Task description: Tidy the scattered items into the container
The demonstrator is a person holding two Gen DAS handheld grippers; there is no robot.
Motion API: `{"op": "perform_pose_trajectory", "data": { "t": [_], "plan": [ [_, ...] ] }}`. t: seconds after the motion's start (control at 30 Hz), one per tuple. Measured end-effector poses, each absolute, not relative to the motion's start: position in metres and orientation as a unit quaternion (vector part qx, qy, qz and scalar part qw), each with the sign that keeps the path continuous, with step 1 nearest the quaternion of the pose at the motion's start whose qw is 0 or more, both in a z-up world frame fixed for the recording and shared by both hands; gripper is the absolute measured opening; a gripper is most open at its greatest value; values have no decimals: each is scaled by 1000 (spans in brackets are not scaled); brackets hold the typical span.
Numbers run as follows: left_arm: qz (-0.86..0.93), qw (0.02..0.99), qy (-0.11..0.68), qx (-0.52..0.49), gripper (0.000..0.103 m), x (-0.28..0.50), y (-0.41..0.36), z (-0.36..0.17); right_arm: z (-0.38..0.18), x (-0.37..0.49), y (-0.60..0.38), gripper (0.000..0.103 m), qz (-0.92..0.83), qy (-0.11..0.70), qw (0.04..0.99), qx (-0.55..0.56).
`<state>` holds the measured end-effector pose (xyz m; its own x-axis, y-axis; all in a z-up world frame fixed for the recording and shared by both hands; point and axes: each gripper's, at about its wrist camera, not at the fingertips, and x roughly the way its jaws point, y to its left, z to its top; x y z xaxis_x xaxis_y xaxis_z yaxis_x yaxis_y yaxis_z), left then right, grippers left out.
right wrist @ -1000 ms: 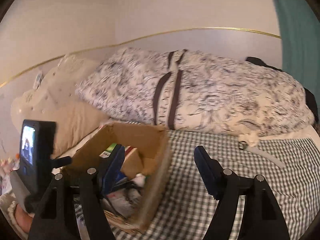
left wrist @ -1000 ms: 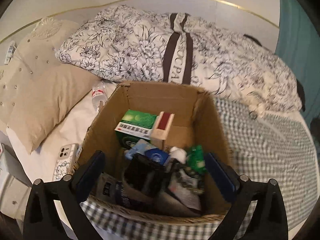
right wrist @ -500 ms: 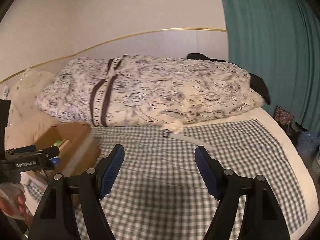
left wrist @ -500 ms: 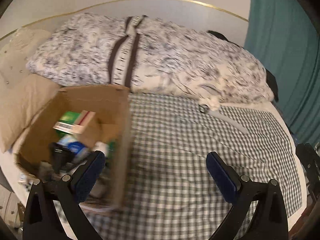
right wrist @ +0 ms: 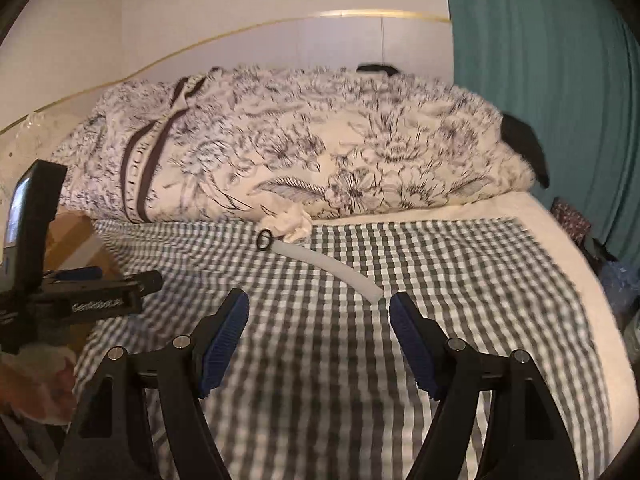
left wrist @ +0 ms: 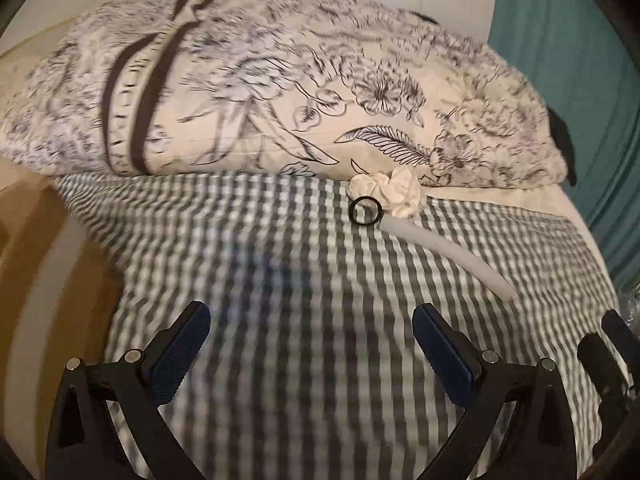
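Right wrist view shows both grippers (right wrist: 318,338) wide open (holding nothing), with a black ring (right wrist: 264,239), white tube (right wrist: 328,270) and scrunchie (right wrist: 294,222) left to box

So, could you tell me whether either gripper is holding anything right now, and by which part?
Nothing is held: the left gripper and the right gripper are both open and empty.

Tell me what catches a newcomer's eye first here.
The big floral duvet rolled up along the back of the bed dominates. On the checked sheet before it lie a black ring, a white scrunchie and a white tube, close together. Both open tools, left and right, point at them.
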<state>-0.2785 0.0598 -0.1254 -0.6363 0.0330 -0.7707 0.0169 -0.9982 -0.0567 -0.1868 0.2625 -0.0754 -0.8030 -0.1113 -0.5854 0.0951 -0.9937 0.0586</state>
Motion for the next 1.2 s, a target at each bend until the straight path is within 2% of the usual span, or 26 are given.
{"op": "perform_pose_trajectory", "data": {
  "t": [0.5, 0.83, 0.9, 0.97, 1.0, 1.03, 1.07, 1.1, 1.17, 1.2],
  "plan": [
    [876, -5, -7, -483, 103, -408, 98, -177, -126, -308, 292, 73, -918, -12, 52, 394],
    [867, -6, -13, -498, 103, -435, 89, -208, -159, -360, 274, 73, -903, 20, 76, 423],
    [867, -13, -6, -498, 99, -436, 82, -209, -171, -371, 270, 73, -894, 23, 83, 440],
    [864, -7, -8, -503, 82, -436, 74, -212, -183, -381, 266, 71, -884, 27, 85, 458],
    [866, -1, -9, -500, 77, -434, 70, -212, -187, -384, 265, 70, -885, 34, 80, 457],
    [869, 4, -9, -495, 61, -430, 66, -211, -189, -385, 264, 70, -886, 37, 78, 455],
    [870, 12, -10, -492, 40, -429, 63, -210, -191, -385, 263, 63, -887, 39, 76, 453],
    [871, 22, -13, -491, 31, -427, 60, -208, -191, -386, 264, 46, -887, 35, 77, 454],
    [871, 32, -20, -490, 12, -423, 54, -205, -189, -385, 267, 26, -885, 5, 92, 457],
    [872, 30, -23, -488, 10, -419, 51, -203, -187, -383, 268, 22, -884, -10, 93, 458]
  ]
}}
